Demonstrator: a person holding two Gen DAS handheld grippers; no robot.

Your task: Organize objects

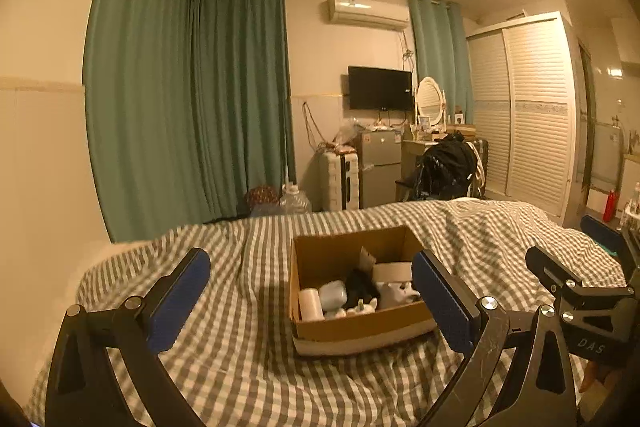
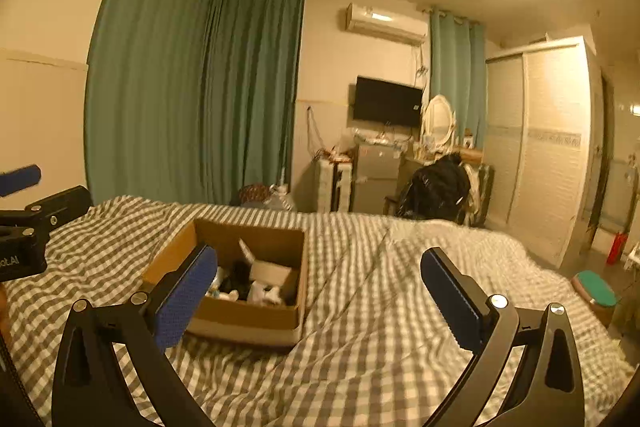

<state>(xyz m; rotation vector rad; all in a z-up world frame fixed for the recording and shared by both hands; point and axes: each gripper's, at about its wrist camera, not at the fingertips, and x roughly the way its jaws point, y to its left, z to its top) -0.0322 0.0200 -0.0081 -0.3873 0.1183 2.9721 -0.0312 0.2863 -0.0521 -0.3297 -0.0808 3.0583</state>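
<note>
An open cardboard box (image 1: 320,255) sits on a bed with a grey checked cover (image 1: 248,359). Inside lie a white cylinder (image 1: 311,303), a pale blue case (image 1: 333,294), something black (image 1: 360,285) and white items (image 1: 394,293). My left gripper (image 1: 312,301) is open and empty, held above the bed just in front of the box. My right gripper (image 2: 320,297) is open and empty, to the right of the box (image 2: 256,315). The right gripper also shows at the right edge of the left wrist view (image 1: 576,279).
Beyond the bed's far edge stand a water jug (image 1: 294,201), a white suitcase (image 1: 340,181), a small fridge (image 1: 378,167), a chair with a black bag (image 1: 444,165) and a white wardrobe (image 1: 528,115). Green curtains (image 1: 180,107) hang at the left. A green stool (image 2: 598,289) stands right of the bed.
</note>
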